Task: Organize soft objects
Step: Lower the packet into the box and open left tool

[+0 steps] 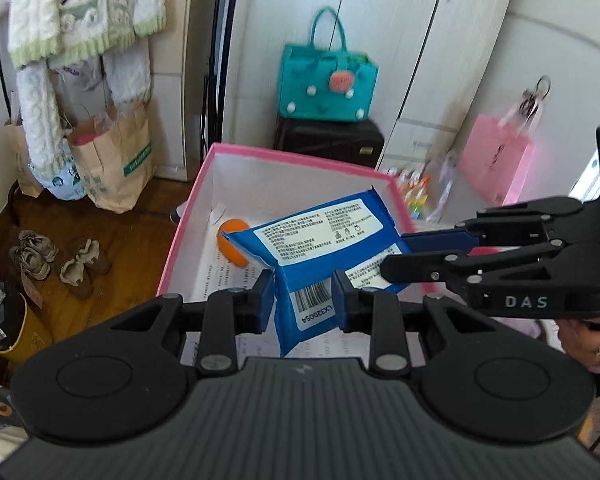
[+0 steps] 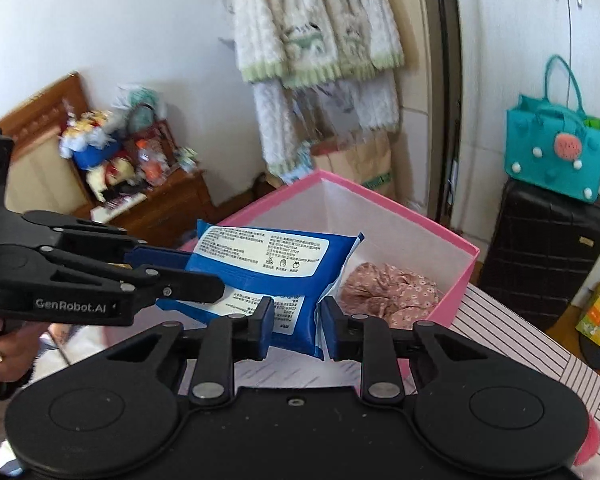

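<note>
With both the left gripper (image 1: 302, 300) and the right gripper (image 2: 296, 330) clamped on the blue wipes pack (image 1: 320, 248), lower it level into the pink box (image 1: 188, 216) ahead before releasing.

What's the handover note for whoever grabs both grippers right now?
Left gripper: shut on one end of the blue wipes pack.
Right gripper: jaws on the other end of the same pack, gripping it.
The pack hangs over the open pink box, not yet inside.
Done: an orange ball and a pink floral cloth already lie in the box.
Left: lower the pack into the box, release both grippers, then look for any other soft items.
</note>
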### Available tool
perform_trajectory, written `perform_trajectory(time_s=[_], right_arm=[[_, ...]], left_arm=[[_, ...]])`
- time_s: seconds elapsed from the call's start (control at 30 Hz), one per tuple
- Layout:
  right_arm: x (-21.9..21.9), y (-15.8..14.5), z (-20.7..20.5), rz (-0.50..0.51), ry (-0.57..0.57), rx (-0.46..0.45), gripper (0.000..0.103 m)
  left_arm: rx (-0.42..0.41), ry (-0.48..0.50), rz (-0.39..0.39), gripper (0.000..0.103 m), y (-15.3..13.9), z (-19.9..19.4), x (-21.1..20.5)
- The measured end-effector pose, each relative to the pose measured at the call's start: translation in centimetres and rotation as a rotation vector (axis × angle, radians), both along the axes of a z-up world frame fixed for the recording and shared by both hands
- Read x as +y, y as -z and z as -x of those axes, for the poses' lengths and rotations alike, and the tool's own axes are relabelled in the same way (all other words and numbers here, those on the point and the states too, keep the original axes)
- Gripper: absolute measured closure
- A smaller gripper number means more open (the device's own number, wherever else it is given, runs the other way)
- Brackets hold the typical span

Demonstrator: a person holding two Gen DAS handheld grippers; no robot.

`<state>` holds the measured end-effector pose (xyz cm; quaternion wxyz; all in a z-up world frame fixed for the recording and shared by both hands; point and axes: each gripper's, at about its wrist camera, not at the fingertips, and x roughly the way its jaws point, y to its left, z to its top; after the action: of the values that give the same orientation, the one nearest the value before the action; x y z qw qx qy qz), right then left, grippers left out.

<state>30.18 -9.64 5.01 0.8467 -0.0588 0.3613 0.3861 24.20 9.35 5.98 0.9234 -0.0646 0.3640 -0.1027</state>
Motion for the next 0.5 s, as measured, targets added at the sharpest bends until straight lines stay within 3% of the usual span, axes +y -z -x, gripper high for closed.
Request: perform_trajectory(time_s=[0.17, 0.37, 0.5], right_arm=[[1.1, 1.5, -2.2, 0.057, -0.005, 0.042, 0.073], [1.3, 2.5, -2.4, 0.086, -0.002, 0.08, 0.073], [1.8, 2.5, -1.8, 0.105, -0.038, 0.086, 0.074]], left_arm=[[0.067, 0.031, -0.06, 0.075, 2.0, -2.8, 0.0], [0.194, 0.059, -0.058, 0.075, 3.8, -5.0, 0.5], [0.198, 0.104, -0.146, 0.078, 4.5, -5.3, -0.7]])
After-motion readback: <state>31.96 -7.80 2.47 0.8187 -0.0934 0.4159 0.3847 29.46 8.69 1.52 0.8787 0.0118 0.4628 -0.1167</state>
